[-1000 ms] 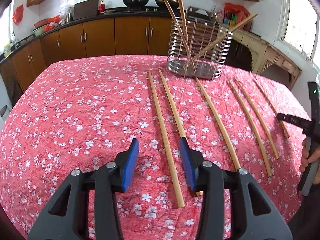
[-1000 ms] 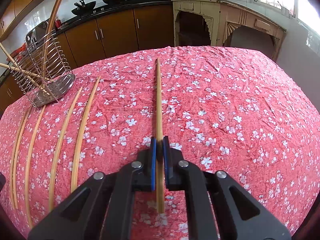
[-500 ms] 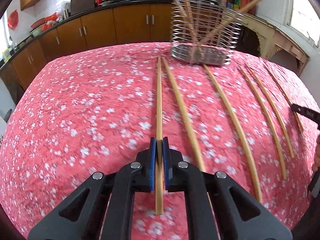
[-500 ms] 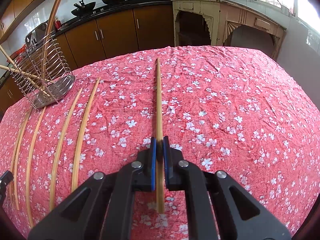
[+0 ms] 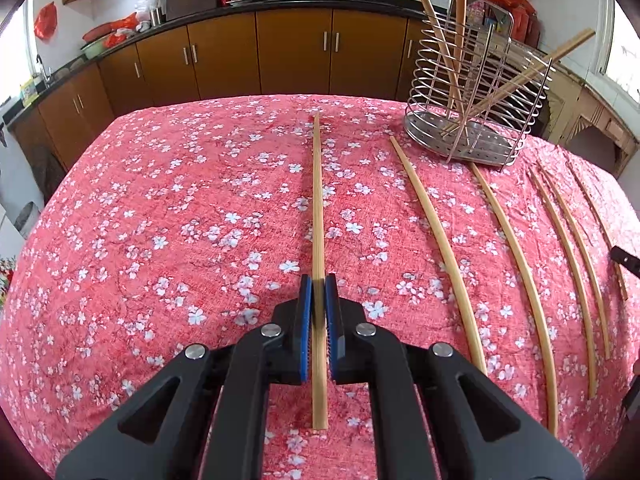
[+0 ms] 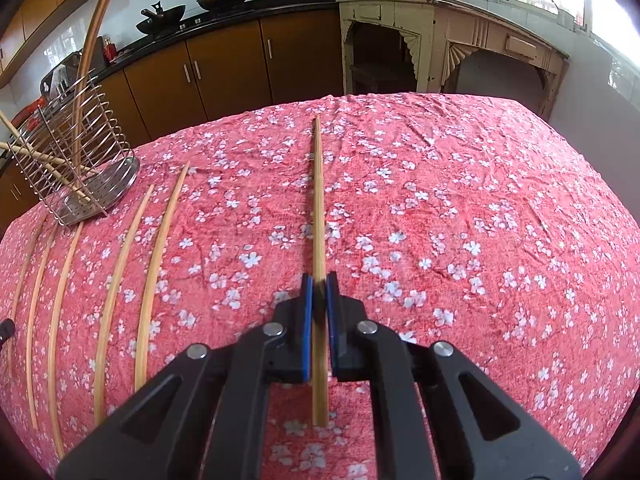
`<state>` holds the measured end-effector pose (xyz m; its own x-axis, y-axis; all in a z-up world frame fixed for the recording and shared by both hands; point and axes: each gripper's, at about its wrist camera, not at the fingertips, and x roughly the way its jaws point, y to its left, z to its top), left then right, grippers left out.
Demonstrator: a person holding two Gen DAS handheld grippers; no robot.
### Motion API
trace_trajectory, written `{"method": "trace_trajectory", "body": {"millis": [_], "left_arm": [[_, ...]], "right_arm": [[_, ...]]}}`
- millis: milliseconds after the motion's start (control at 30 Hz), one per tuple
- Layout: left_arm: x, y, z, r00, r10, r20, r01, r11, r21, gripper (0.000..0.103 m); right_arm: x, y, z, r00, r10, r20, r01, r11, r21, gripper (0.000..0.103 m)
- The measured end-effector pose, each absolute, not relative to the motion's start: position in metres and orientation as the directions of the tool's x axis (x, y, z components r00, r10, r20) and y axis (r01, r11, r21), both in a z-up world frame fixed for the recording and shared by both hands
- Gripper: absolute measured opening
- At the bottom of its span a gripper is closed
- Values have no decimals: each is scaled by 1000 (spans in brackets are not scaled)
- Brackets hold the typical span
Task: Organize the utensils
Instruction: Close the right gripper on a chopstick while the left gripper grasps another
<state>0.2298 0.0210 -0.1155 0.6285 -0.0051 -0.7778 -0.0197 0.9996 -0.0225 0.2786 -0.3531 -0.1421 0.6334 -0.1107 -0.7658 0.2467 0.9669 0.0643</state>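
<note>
On my table point(image 5: 120, 240) the job looks early: three chopsticks lean in the wire holder point(image 5: 476, 92) at one o'clock, five loose chopsticks point(image 5: 440, 236) lie beside it. Both hands tilt steeply down. My left fingers point(image 5: 319, 292) clench one chopstick point(image 5: 317, 200) pointing twelve o'clock; my right fingers point(image 6: 319, 292) clench another chopstick point(image 6: 318, 200) likewise.

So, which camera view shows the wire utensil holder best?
The left wrist view shows the wire utensil holder best: it stands fairly large, with its perforated base and three chopsticks inside clearly visible. In the right wrist view the same holder sits small at the left edge, and the fisheye bends it, so its contents are harder to read.
</note>
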Motion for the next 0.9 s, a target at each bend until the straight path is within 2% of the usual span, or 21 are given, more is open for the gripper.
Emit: {"method": "trace_trajectory", "body": {"millis": [333, 500, 900], "left_arm": [[216, 23, -117, 627, -50, -778, -7, 998, -69, 9], [208, 22, -116, 627, -75, -776, 2, 996, -94, 23], [195, 13, -115, 631, -60, -774, 7, 997, -72, 23]], "right_arm": [[259, -347, -142, 628, -94, -772, 234, 970, 72, 10], [250, -346, -142, 632, -80, -771, 231, 969, 89, 14], [231, -337, -142, 633, -93, -768, 226, 972, 69, 14]]}}
